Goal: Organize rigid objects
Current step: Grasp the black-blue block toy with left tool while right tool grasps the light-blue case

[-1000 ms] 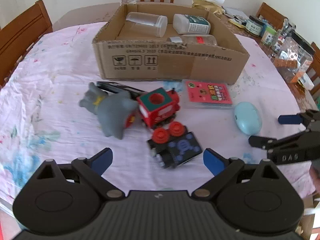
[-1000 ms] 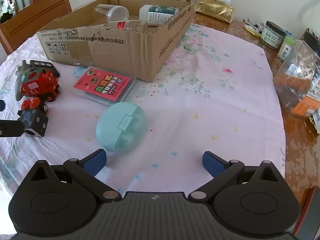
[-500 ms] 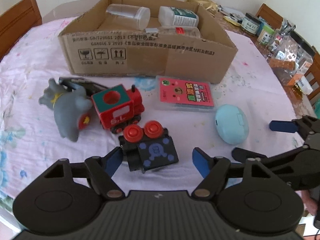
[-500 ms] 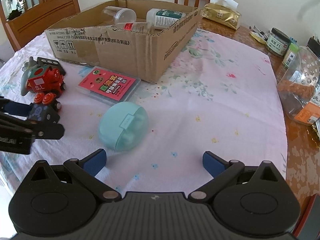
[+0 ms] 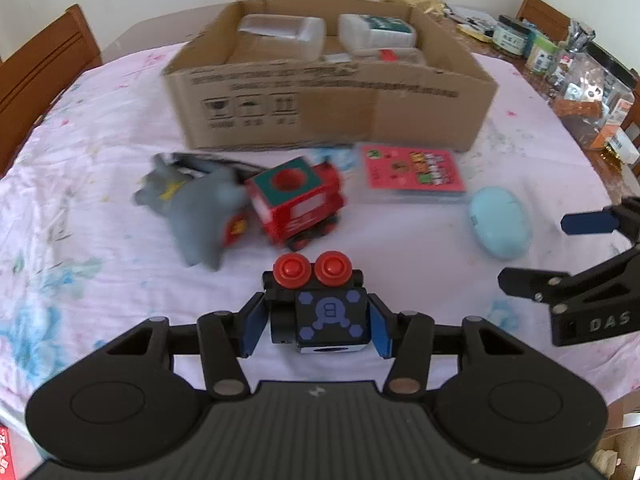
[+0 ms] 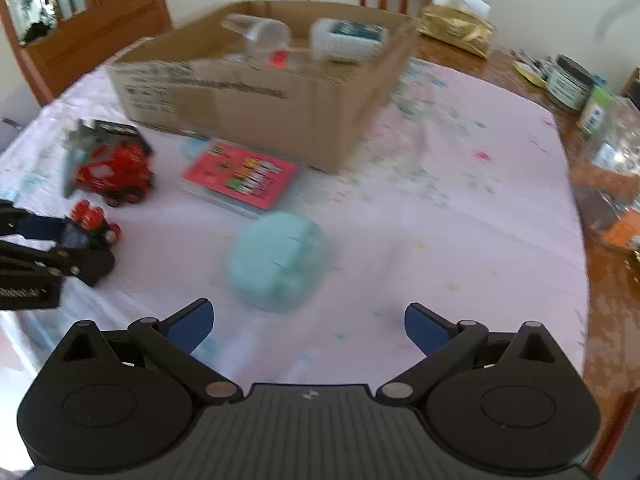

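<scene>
My left gripper point(image 5: 316, 324) is shut on a black toy block point(image 5: 320, 312) with two red knobs and blue hexagons, near the table's front. Behind it lie a red toy train point(image 5: 298, 204) and a grey toy elephant point(image 5: 192, 208). A pink card box point(image 5: 412, 172) and a light blue oval case point(image 5: 500, 222) lie to the right. My right gripper point(image 6: 308, 326) is open and empty just in front of the blue case point(image 6: 280, 264). The cardboard box point(image 5: 332, 108) behind holds clear plastic jars.
The table has a pink flowered cloth point(image 5: 100, 128). Jars and plastic containers point(image 5: 580, 76) crowd the right edge. Wooden chairs point(image 5: 40, 72) stand around the table. A gold packet point(image 6: 456, 32) lies behind the cardboard box.
My left gripper has moved forward around the black toy block and shut on it. My right gripper has moved closer to the light blue case and stays open.
</scene>
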{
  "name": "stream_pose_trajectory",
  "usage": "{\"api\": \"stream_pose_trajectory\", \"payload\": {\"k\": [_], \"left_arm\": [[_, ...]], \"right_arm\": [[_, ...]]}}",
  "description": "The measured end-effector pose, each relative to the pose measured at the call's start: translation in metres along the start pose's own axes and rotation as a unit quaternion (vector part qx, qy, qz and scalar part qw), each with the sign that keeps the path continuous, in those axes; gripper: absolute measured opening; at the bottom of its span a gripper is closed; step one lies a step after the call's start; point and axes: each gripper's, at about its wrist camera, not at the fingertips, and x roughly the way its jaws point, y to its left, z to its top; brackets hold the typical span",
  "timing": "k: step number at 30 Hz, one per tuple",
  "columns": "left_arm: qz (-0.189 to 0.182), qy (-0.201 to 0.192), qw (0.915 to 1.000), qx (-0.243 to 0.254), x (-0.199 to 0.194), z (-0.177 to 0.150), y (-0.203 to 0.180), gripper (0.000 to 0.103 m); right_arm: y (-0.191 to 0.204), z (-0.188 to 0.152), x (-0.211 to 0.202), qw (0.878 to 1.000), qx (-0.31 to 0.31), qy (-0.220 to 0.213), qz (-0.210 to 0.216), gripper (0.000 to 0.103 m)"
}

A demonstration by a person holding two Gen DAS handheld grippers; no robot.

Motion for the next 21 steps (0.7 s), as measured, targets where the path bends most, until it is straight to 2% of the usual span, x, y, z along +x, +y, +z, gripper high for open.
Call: {"api": "stream_pose_trajectory", "payload": {"k": [4, 6, 10, 16, 21], "left_arm": [[0.005, 0.002, 1.0000, 0.000, -0.002, -0.005, 0.012, 0.050], [0.006, 0.000, 1.0000, 0.003, -0.003, -0.006, 0.015, 0.050], [0.000, -0.001, 1.0000, -0.001, -0.005, -0.007, 0.019, 0.050], [-0.003, -0.005, 1.0000, 0.004, -0.005, -0.009, 0.019, 0.050], [-0.009, -0.007, 0.9999, -0.001, -0.006, -0.010, 0.020, 0.050]], "right_arm": [[0.020, 0.007, 0.002, 1.000, -0.022, -0.008, 0.013, 0.094], [0.026, 0.012, 0.008, 0.999, -0.023, -0.002, 0.022, 0.092], [0.034, 0.017, 0.017, 0.999, -0.031, -0.007, 0.011, 0.092], [0.035, 0.028, 0.021, 0.999, -0.040, -0.012, 0.004, 0.077], [0.028, 0.026, 0.020, 0.998, -0.054, -0.013, 0.008, 0.076]]}}
